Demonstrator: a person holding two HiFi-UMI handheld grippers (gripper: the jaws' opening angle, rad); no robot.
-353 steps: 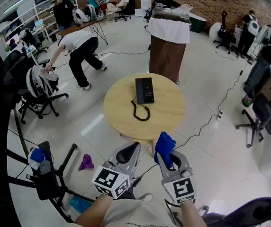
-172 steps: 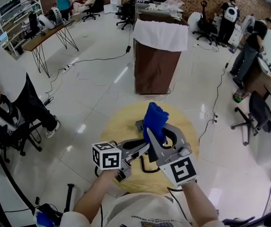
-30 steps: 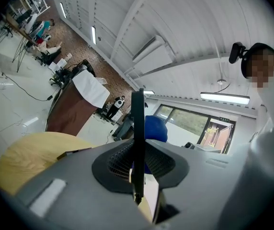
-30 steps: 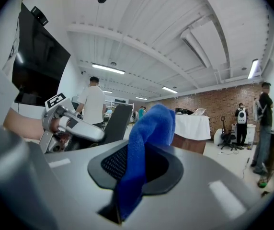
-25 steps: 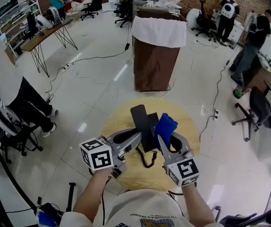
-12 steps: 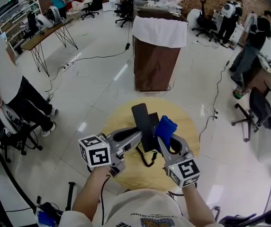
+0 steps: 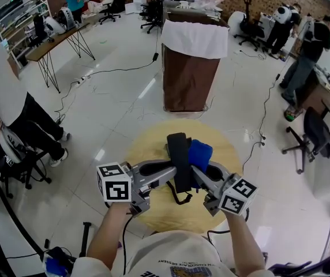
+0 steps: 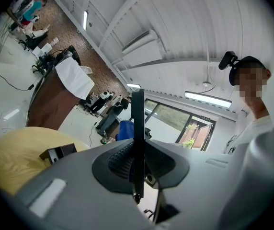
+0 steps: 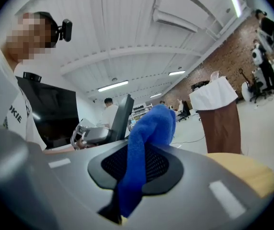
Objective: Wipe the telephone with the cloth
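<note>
The letters "OKIE" can be read on the person's white shirt

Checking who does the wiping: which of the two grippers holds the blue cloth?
The right gripper: the blue cloth is clamped in its jaws. The left gripper instead grips the black telephone handset, edge-on.

Bright overhead strip lights; floor glare; fisheye-warped edges.
</note>
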